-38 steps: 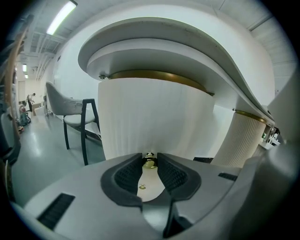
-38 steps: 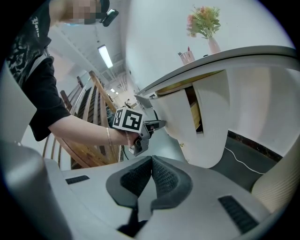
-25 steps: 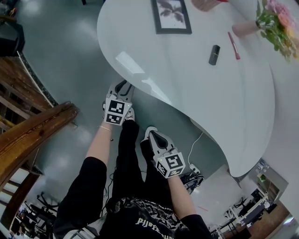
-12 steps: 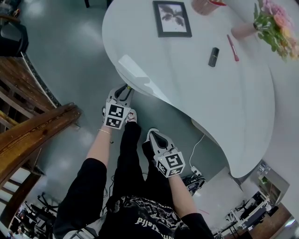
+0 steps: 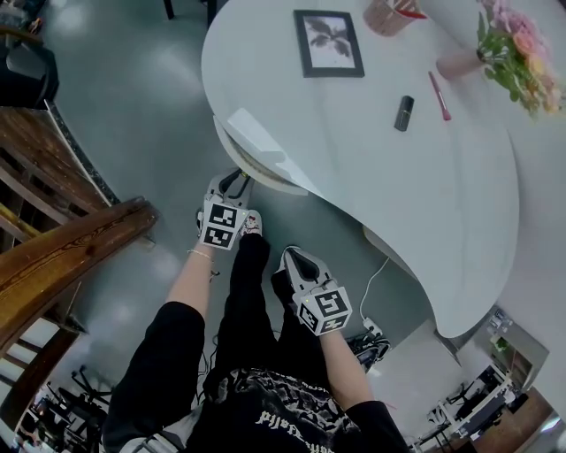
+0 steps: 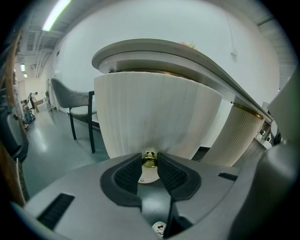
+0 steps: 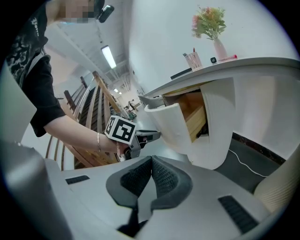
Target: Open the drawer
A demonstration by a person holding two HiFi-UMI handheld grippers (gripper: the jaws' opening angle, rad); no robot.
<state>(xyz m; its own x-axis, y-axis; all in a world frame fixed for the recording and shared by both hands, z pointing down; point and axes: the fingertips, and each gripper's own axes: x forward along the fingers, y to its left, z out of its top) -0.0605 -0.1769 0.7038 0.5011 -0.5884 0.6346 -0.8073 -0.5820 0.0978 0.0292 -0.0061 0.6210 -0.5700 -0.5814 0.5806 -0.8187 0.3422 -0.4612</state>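
The drawer (image 5: 258, 165) is a white ribbed curved front under the left end of the white table (image 5: 398, 186), pulled partly out. In the left gripper view its front (image 6: 154, 112) fills the middle, with a small brass knob (image 6: 149, 158) at its lower edge. My left gripper (image 6: 149, 162) is shut on that knob; from above, the left gripper (image 5: 232, 182) sits against the drawer's rim. The right gripper view shows the drawer (image 7: 168, 124) from the side, its wooden inside (image 7: 194, 112) exposed. My right gripper (image 5: 288, 257) hangs shut and empty over the person's legs, apart from the drawer.
On the table lie a framed picture (image 5: 329, 42), a black tube (image 5: 404, 113), a pink pen (image 5: 440, 95), a cup (image 5: 389, 13) and a vase of flowers (image 5: 513, 44). A wooden railing (image 5: 71, 257) runs at the left. A chair (image 6: 77, 101) stands beyond the drawer. A cable (image 5: 371, 274) trails on the floor.
The drawer has slid out from under the table edge as my left gripper drew back toward the person with the knob. The right gripper has stayed where it was.
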